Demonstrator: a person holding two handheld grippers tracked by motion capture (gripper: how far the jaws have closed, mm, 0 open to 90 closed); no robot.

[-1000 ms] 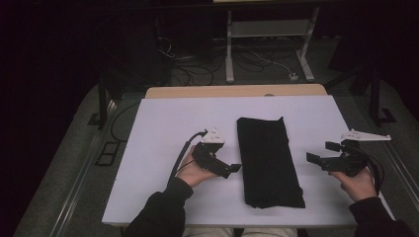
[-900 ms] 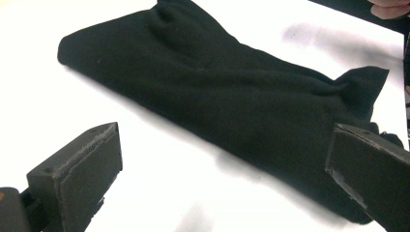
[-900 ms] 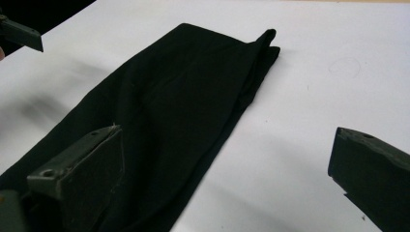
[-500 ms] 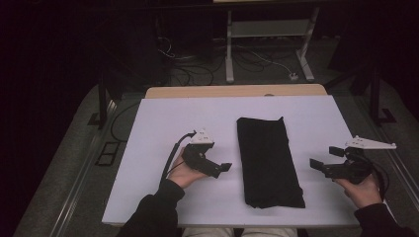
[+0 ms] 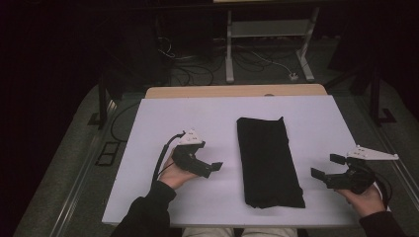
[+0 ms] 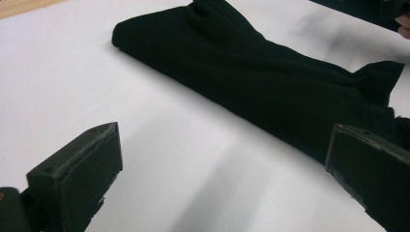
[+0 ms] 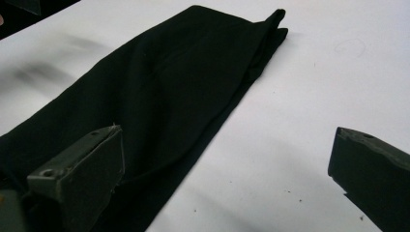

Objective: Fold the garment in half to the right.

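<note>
A: Where does the folded black cloth lie?

B: Flat on the white table, a long narrow strip running from near the front edge toward the far edge, a little right of the middle. Its far end shows a small raised corner.

A: And the left gripper?

B: It rests low over the table just beside the cloth's left edge, near the front. Its jaws stand wide apart with nothing between them. In the left gripper view the cloth crosses ahead of the jaws, apart from them.

A: The right one?

B: The right gripper sits close to the right front corner, well apart from the cloth's right edge, jaws pointing at it. They too gape wide and hold nothing.
</note>
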